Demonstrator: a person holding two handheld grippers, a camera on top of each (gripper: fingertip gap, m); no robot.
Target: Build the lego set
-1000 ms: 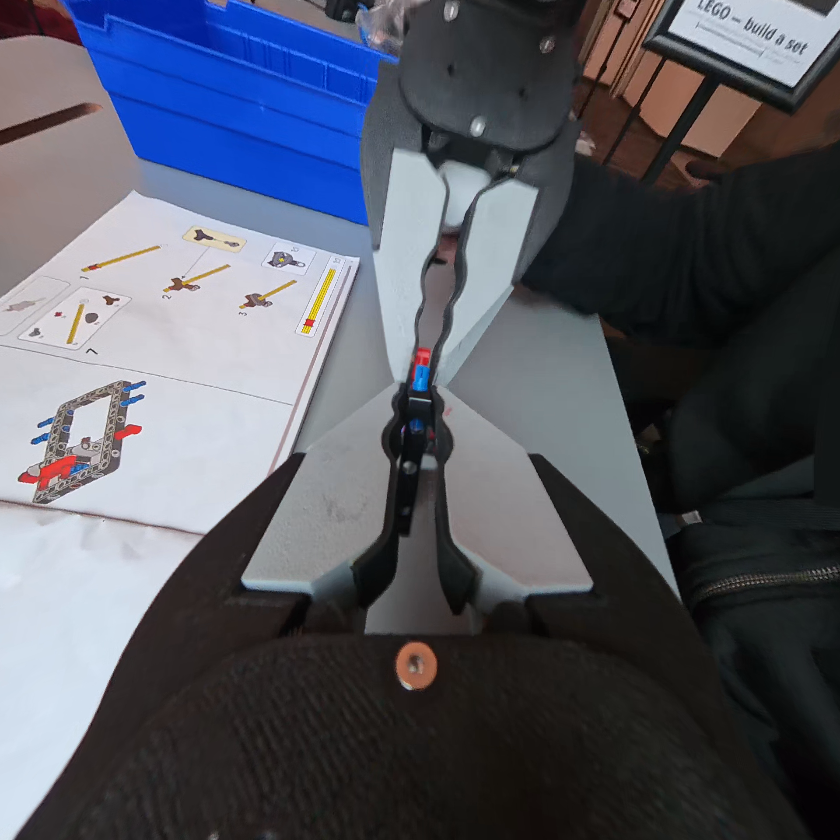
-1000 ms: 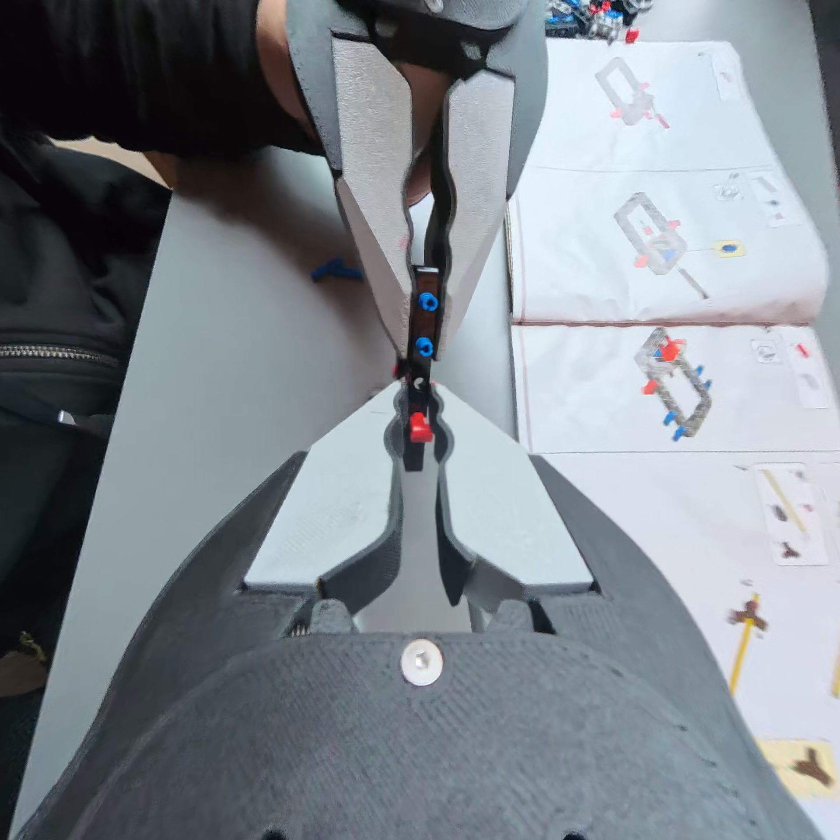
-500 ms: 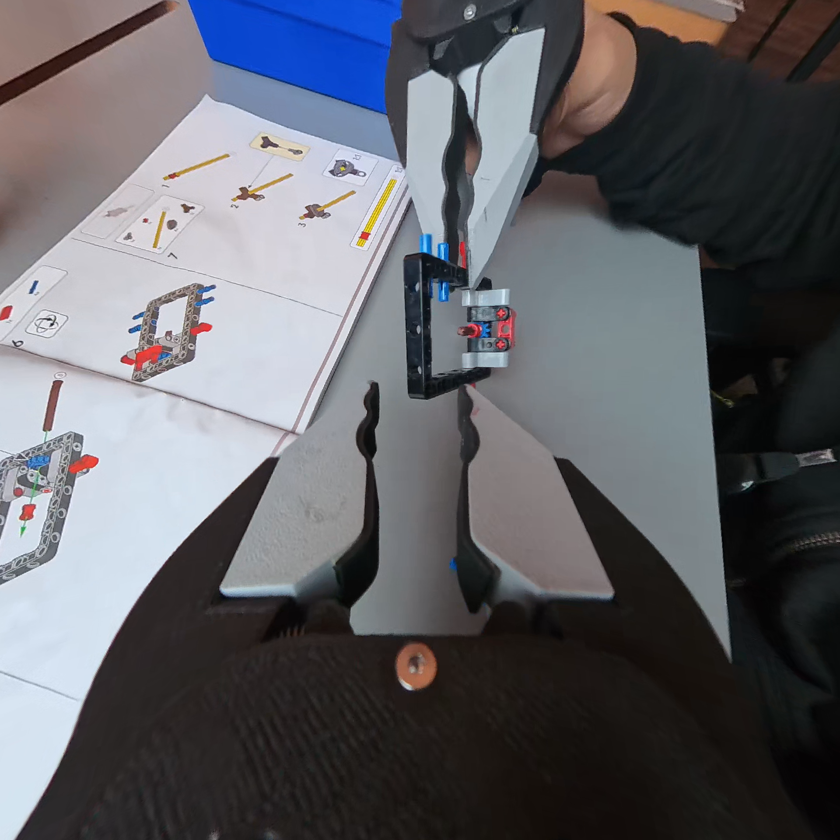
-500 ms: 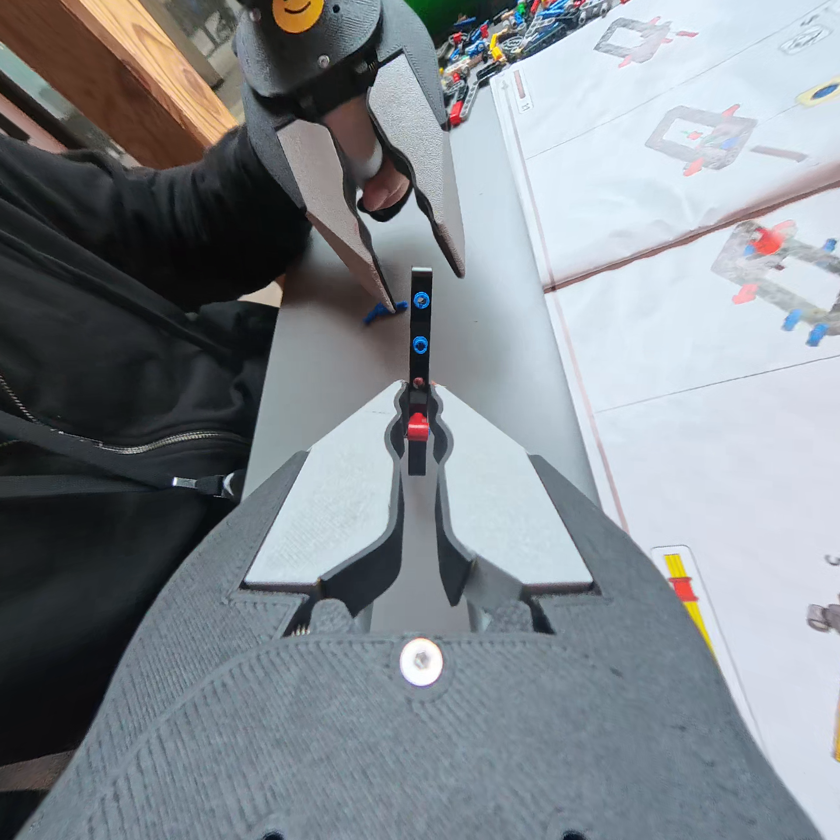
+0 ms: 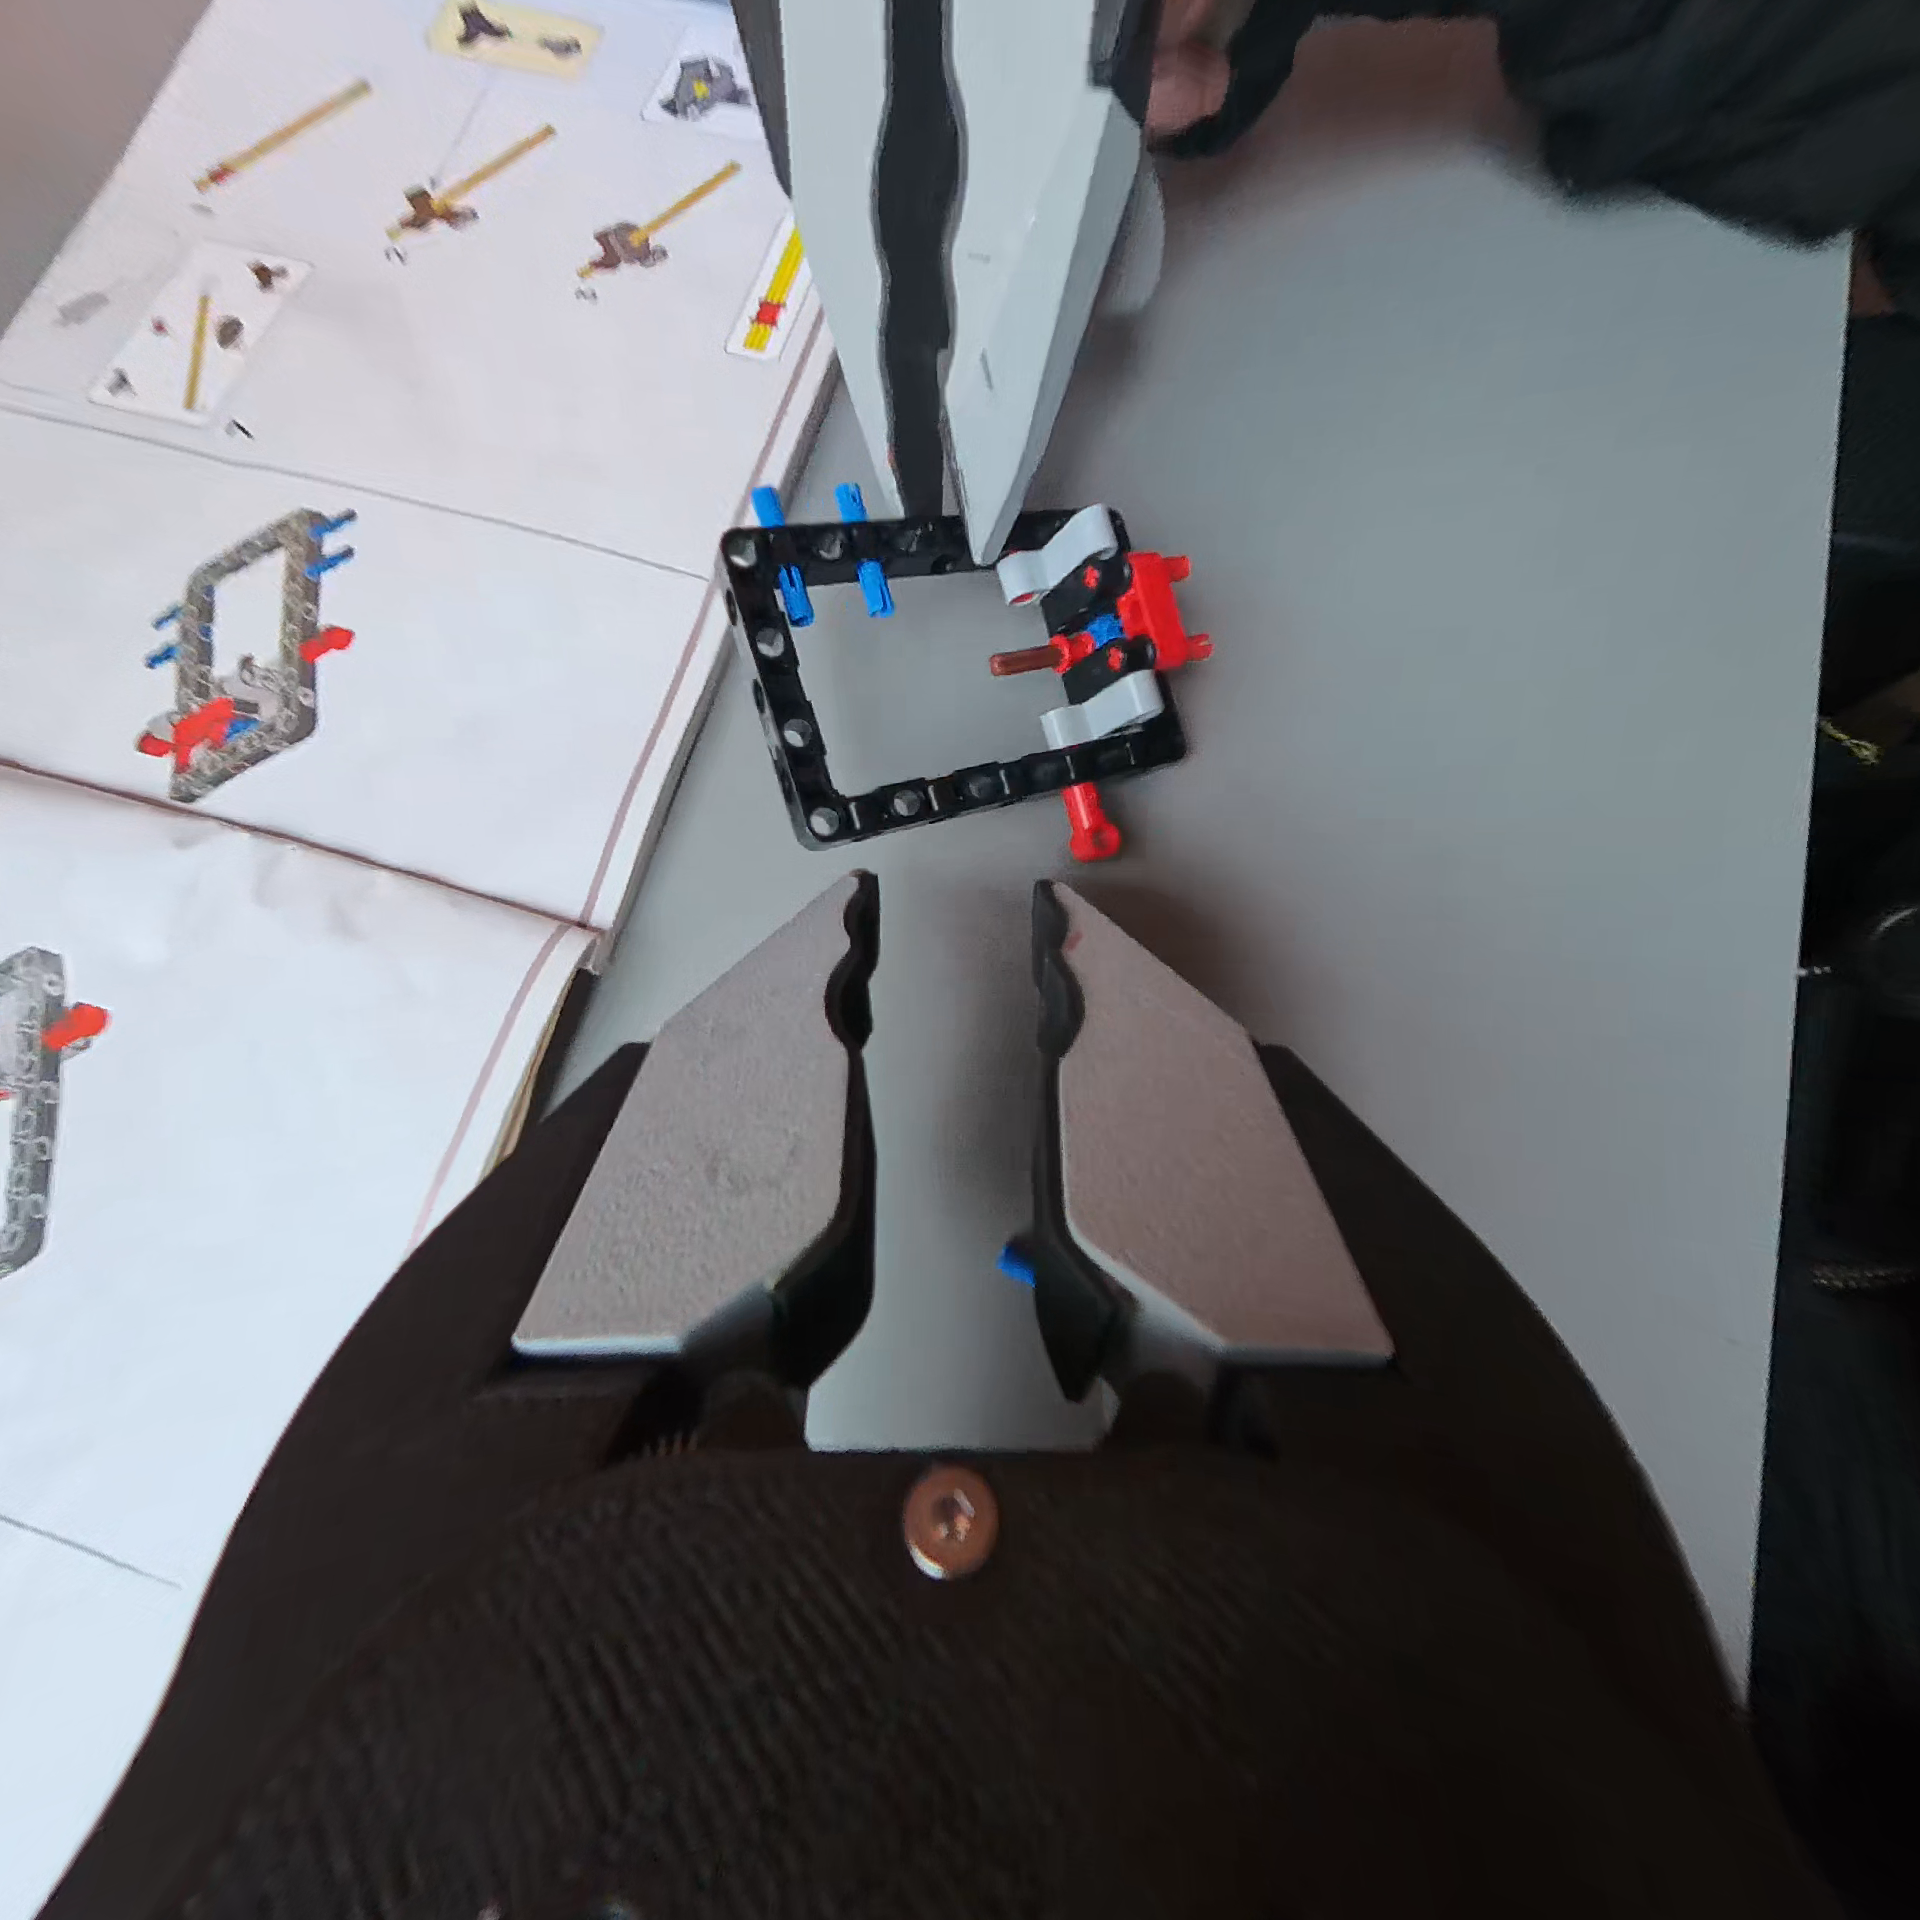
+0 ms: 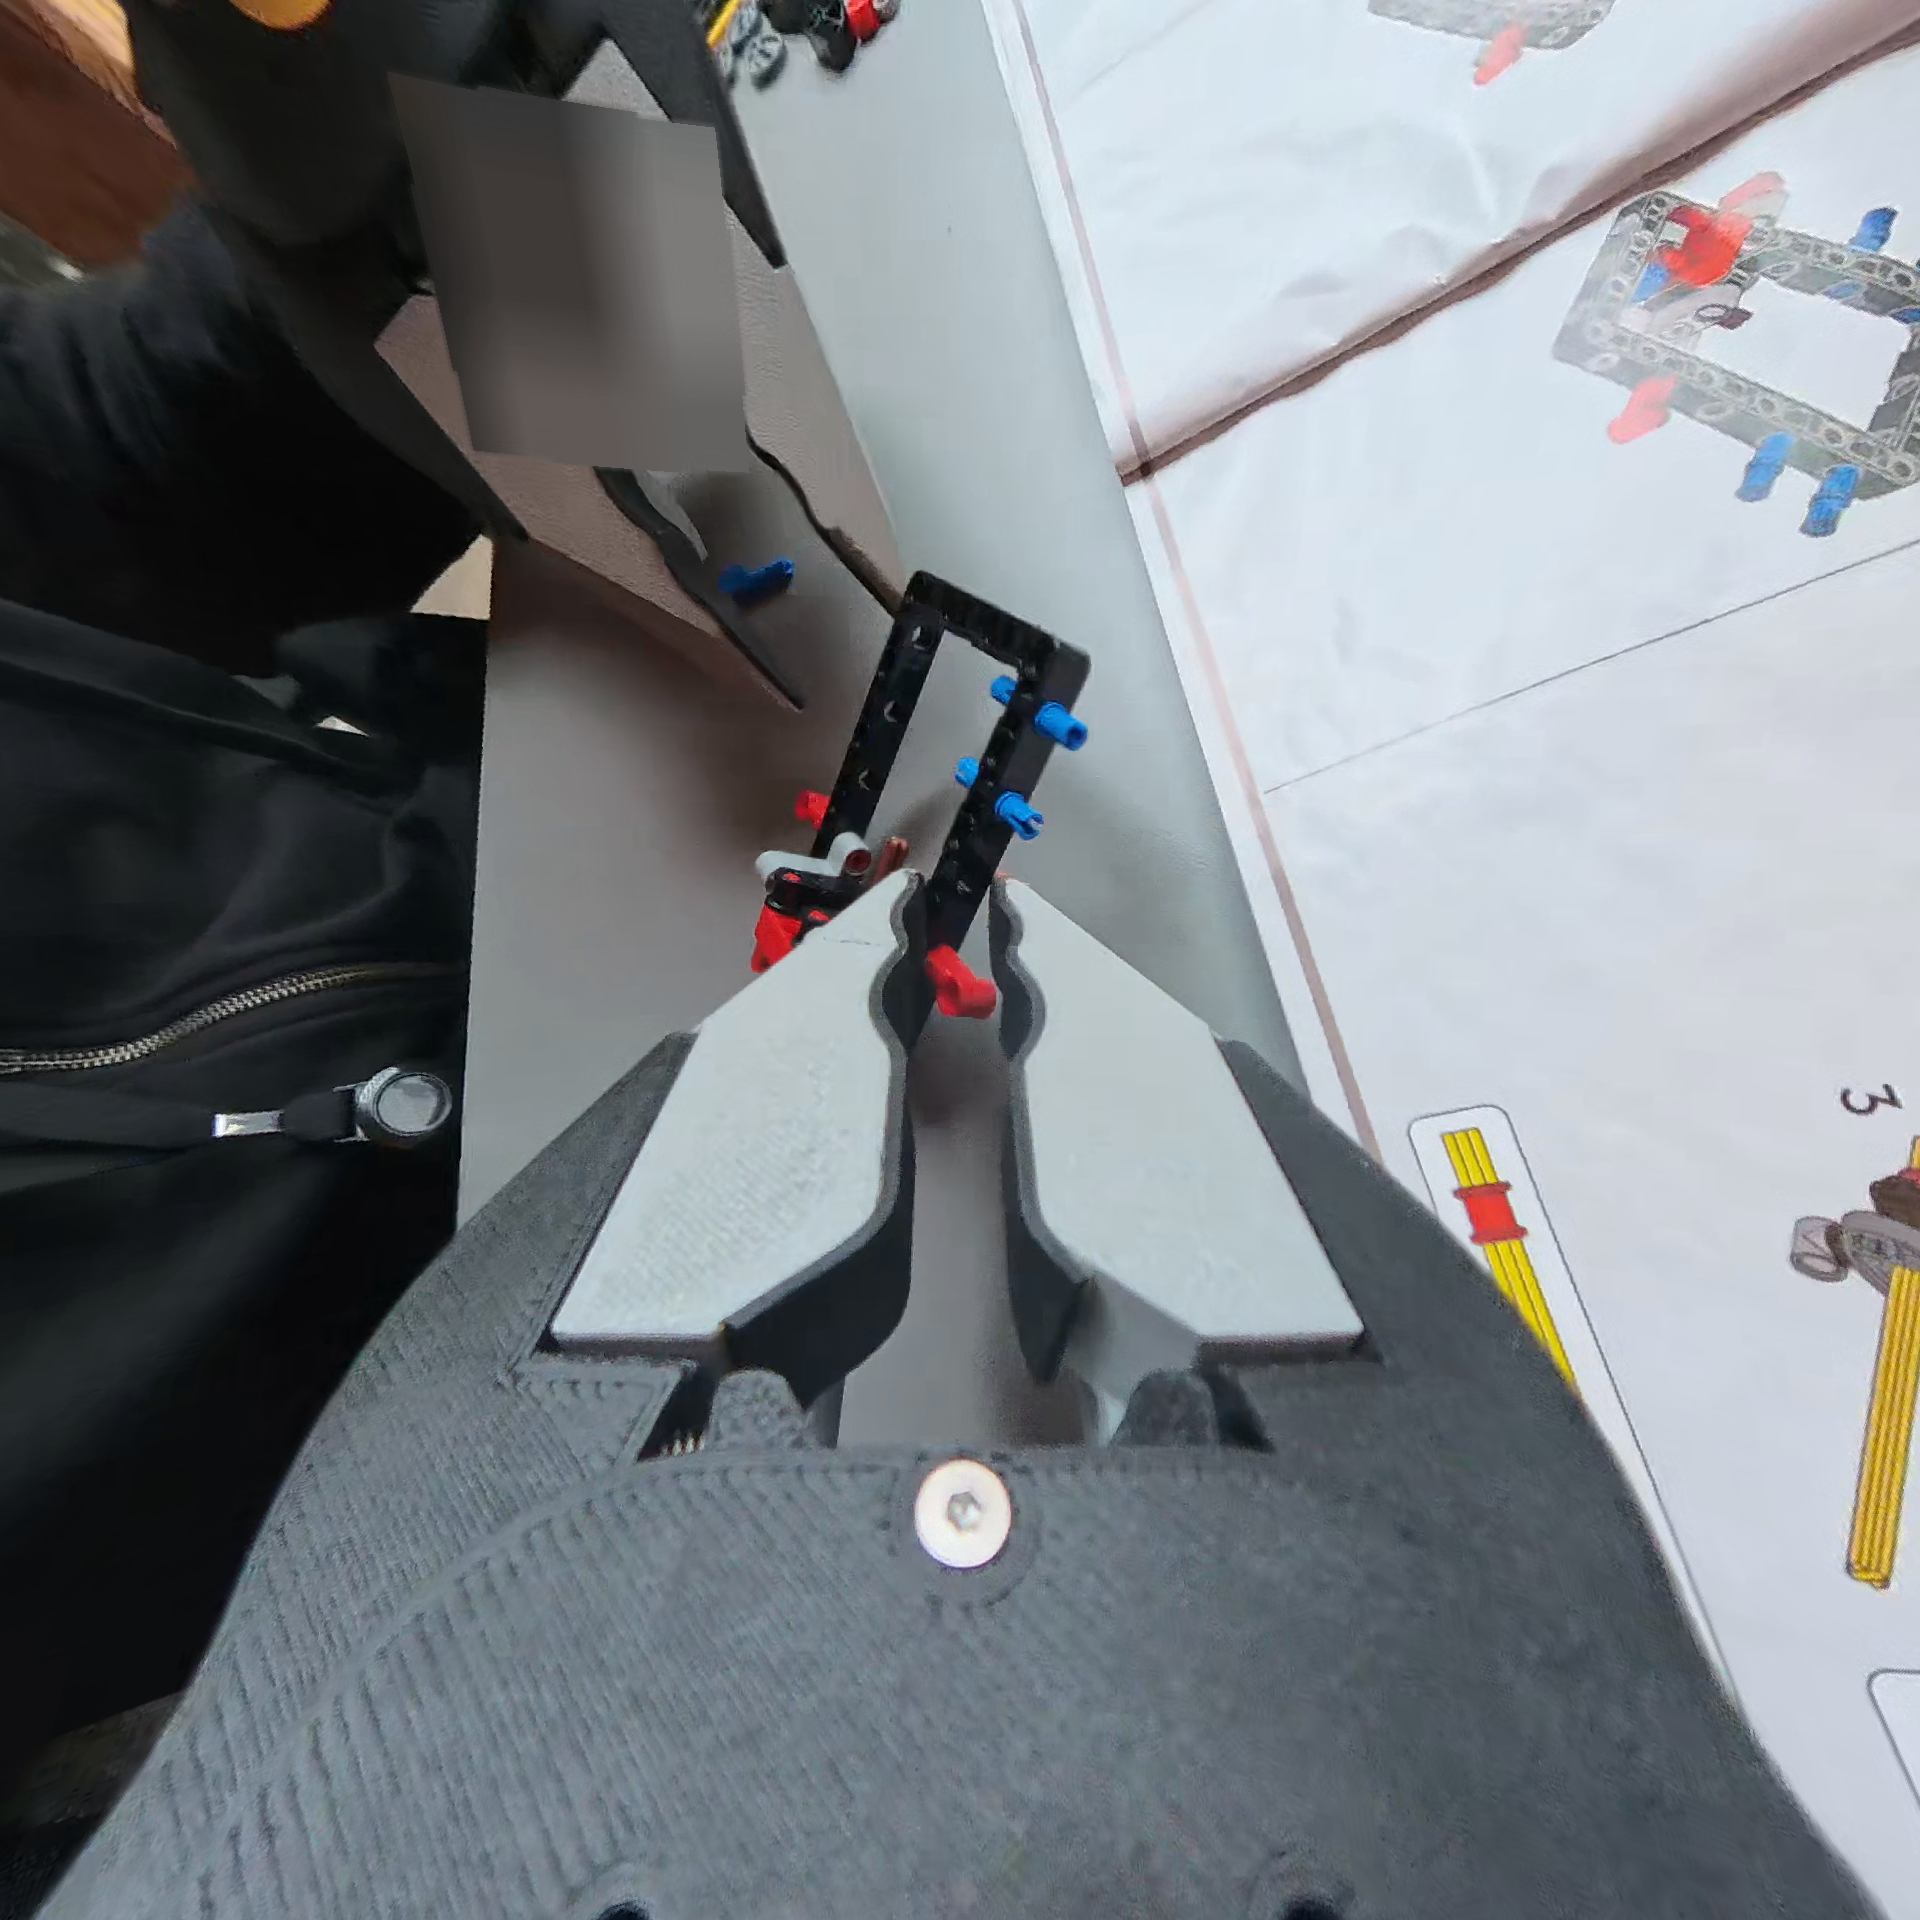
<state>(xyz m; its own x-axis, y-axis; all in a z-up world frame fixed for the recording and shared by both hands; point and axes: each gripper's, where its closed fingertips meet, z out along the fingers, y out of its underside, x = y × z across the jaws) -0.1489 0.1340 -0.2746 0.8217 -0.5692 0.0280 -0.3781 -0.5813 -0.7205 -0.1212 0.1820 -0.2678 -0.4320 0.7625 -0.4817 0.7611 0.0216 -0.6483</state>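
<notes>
Left wrist view first: the left tongs (image 5: pixel 951 904) are spread wide and holding nothing, hanging just short of the black frame (image 5: pixel 774 665). The frame already carries two blue pins (image 5: pixel 871 597) on its far beam, a grey-and-red block (image 5: pixel 1107 639) with a brown axle (image 5: pixel 1023 663) at one end, and a red pin (image 5: pixel 1091 826) sticking out of the near beam. So the early steps look done, but going by the open instruction booklet (image 5: pixel 343 540) (yellow axle steps still pictured) I'd guess plenty is left. The right tongs (image 5: pixel 951 520) come down onto the far beam.

Right wrist view: the right tongs (image 6: pixel 951 883) have a narrow gap with the frame's beam (image 6: pixel 971 842) sitting in it. It looks like a light pinch, though I can't tell for sure whether both pads actually touch. The frame stands tilted over the grey surface (image 6: pixel 623 831). A loose blue pin (image 6: pixel 756 577) lies beyond it under the left tongs, and a pile of spare parts (image 6: pixel 800 26) sits at the far end. Nothing blocks the frame except the two tongs crowding each other.
</notes>
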